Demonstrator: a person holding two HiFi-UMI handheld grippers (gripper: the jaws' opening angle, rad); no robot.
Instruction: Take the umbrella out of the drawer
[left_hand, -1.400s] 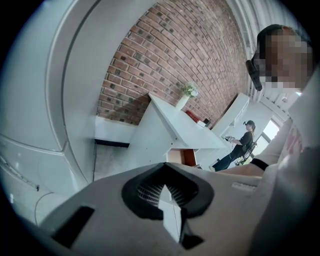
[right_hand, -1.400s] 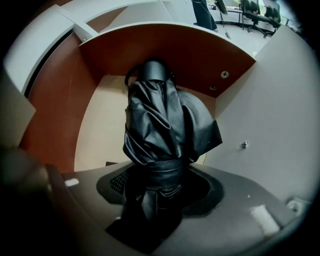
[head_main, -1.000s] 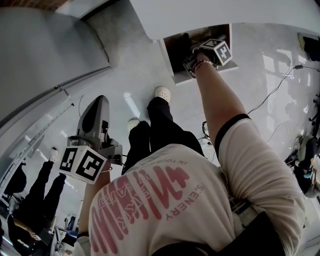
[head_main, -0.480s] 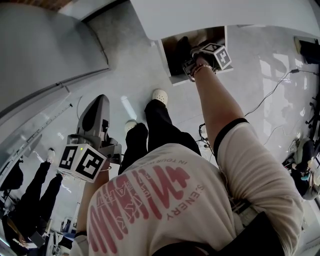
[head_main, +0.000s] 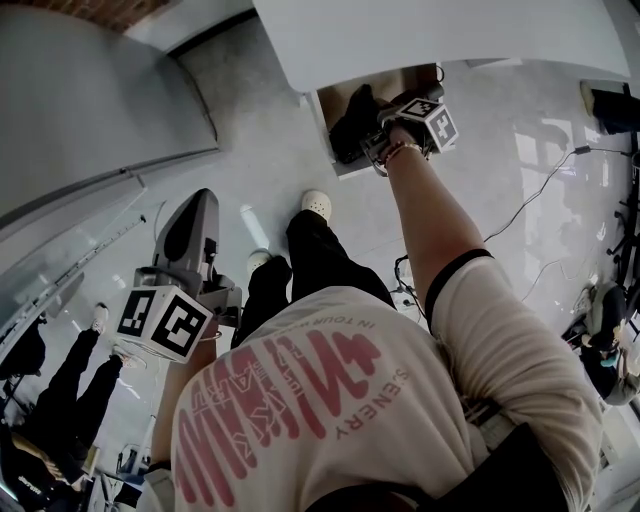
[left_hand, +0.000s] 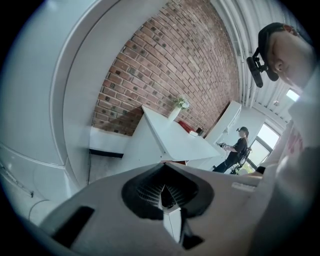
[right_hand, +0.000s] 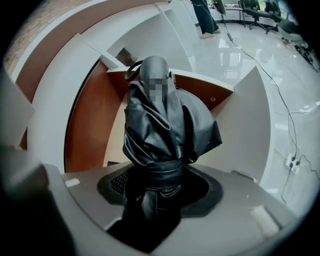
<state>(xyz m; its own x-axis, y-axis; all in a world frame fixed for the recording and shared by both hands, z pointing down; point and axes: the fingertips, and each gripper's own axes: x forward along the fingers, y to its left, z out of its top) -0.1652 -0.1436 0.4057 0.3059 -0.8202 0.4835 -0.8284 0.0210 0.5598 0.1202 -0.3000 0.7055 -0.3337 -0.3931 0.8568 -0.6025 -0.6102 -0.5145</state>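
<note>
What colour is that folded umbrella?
The umbrella is black, slightly shiny; the right gripper view shows it best.

From where I stand, the only lettering is on the person's white T-shirt (head_main: 330, 400), seen upside down. A small dark line near the top seems to begin "IN YOUR", and red letters down one side read "ENERY". The big red print across the middle is too warped to read. The left marker cube (head_main: 165, 325) and right marker cube (head_main: 437, 122) show only black-and-white squares.

One umbrella (right_hand: 160, 125), one open drawer (right_hand: 200, 92), one left gripper (left_hand: 167, 192), one right gripper (right_hand: 155, 200), two white shoes (head_main: 317, 202) (head_main: 258, 260)
</note>
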